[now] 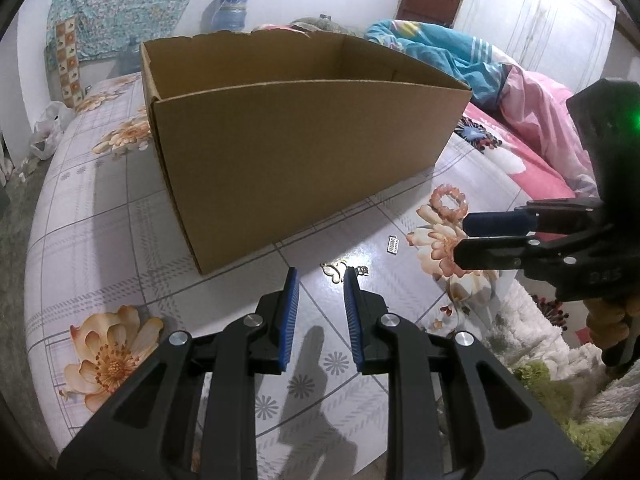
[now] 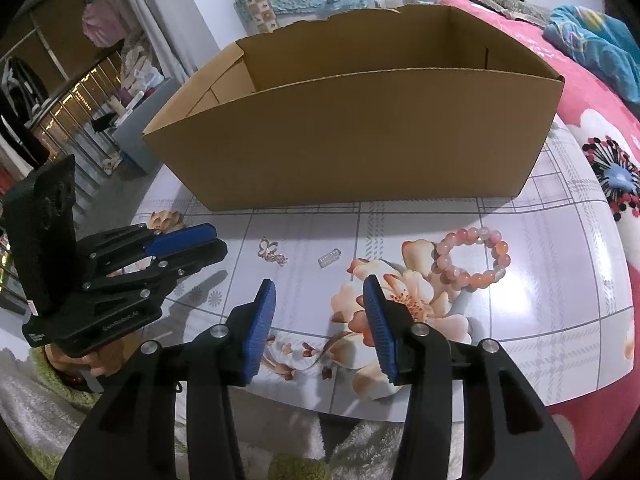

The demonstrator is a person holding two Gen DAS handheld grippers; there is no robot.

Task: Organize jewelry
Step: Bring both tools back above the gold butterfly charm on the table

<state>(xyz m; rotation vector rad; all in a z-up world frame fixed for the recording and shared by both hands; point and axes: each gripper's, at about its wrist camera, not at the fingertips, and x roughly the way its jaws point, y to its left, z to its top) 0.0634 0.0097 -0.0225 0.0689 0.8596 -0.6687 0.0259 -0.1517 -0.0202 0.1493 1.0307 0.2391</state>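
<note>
Hovering above bed: left gripper [image 1: 320, 274] jaws narrowly spread, empty, over gold butterfly brooch [image 1: 334, 271]; right gripper [image 2: 319, 286] jaws spread wider, empty, short of pink bead bracelet [image 2: 472, 258].

Risk: flat brooch slipping on soft bed sheet [image 1: 100, 208], pads pinching cloth.

Right view alone shows silver charm [image 2: 329, 258] whole; cardboard box [image 1: 296, 152] floor hidden in both.

A bed with a flowered sheet [image 2: 540, 264] carries an open cardboard box [image 2: 360, 140]. Nearer its front edge lie a gold brooch [image 2: 273, 253], a small silver charm [image 2: 329, 258] and a pink bead bracelet [image 2: 472, 258], well apart.
</note>
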